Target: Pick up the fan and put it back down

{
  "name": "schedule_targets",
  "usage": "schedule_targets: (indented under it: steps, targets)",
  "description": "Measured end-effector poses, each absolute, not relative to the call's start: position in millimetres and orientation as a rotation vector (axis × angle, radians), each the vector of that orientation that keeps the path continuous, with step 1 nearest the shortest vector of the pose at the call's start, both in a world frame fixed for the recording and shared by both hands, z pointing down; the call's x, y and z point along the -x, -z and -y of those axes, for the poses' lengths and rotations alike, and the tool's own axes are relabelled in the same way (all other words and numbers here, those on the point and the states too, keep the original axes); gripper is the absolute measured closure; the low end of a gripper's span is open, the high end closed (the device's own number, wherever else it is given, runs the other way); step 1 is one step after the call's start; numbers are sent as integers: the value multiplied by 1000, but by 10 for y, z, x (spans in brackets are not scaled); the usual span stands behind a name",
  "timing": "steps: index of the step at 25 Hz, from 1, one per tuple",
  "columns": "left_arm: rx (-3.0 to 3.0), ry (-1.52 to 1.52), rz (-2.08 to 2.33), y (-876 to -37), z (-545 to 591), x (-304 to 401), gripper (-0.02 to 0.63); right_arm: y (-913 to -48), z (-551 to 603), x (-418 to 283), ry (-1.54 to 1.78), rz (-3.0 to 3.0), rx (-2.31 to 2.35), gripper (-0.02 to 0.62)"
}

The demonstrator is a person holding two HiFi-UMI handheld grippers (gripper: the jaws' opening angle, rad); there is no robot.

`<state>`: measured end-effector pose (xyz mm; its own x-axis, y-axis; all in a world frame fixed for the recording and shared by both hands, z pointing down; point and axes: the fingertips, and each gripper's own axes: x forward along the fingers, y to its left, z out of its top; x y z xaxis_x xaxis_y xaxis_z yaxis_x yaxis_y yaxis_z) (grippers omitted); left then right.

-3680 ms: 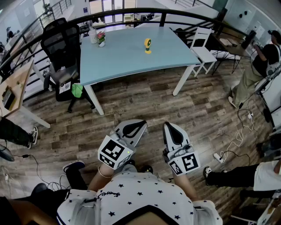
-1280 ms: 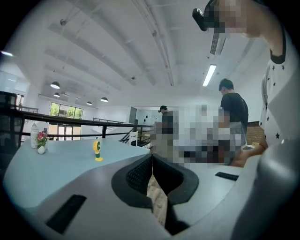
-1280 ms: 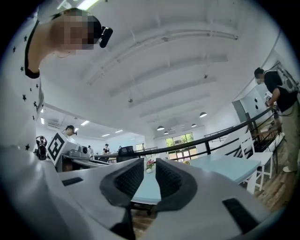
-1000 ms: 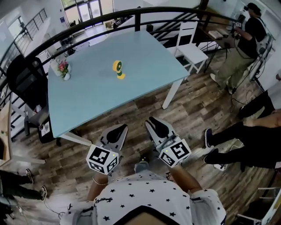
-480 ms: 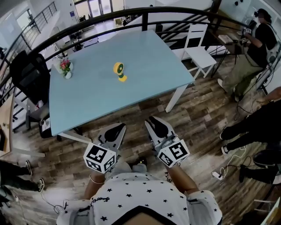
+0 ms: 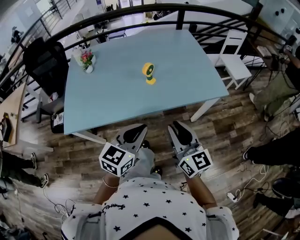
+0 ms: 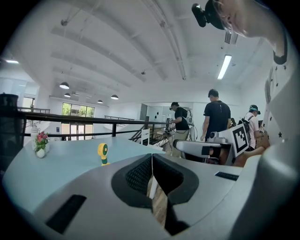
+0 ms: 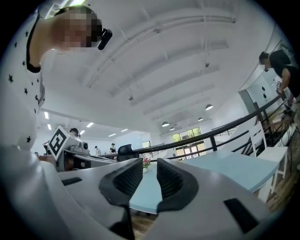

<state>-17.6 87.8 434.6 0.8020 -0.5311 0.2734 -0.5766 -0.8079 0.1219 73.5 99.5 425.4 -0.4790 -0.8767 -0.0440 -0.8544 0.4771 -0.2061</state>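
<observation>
1. Yellow-green fan (image 6: 149, 73) stands upright mid light-blue worktop (image 6: 187, 61); flower vase (image 6: 87, 61) near its far-left corner.
2. Wood-plank floor (image 6: 225, 136); black railing (image 6: 140, 9) behind.
3. Left gripper (image 6: 133, 132) closed, empty; right gripper (image 6: 180, 131) jaws apart, just been opening, empty; both short of worktop.

head: steeply down, far | gripper views: level, low | shared: table (image 6: 122, 96)

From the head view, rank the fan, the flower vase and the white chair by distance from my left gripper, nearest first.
1. Fan: in the middle of the table, ahead and slightly right of the left gripper.
2. Flower vase: near the table's far left corner.
3. White chair: on the floor past the table's right end.
</observation>
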Motion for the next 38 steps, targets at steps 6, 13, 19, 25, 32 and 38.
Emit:
schedule_targets:
  steps: [6,13,19,25,32,38]
  targets:
    - [-2828,-281,842,-4251,-408,43,577,-4170,-573,-823,189,-2592,1552,520]
    - [-2839,-277,872,-4232,226,8,577,-4157,40,-857,175,-2624,1549,508]
    - [-2802,-292,912,-4305,709,159,577,-4300,580,-775,222,-2665,1548,502]
    - [-2789,-299,945,-4509,1059,324,577,-4690,960,-689,267,-2691,1572,485]
    - [-2766,-308,967,-4480,1565,404,577,-4872,1496,-667,341,-2748,1619,459]
    - [-2714,-339,1095,-4568,1784,488,577,-5178,1794,-608,393,-2841,1595,453]
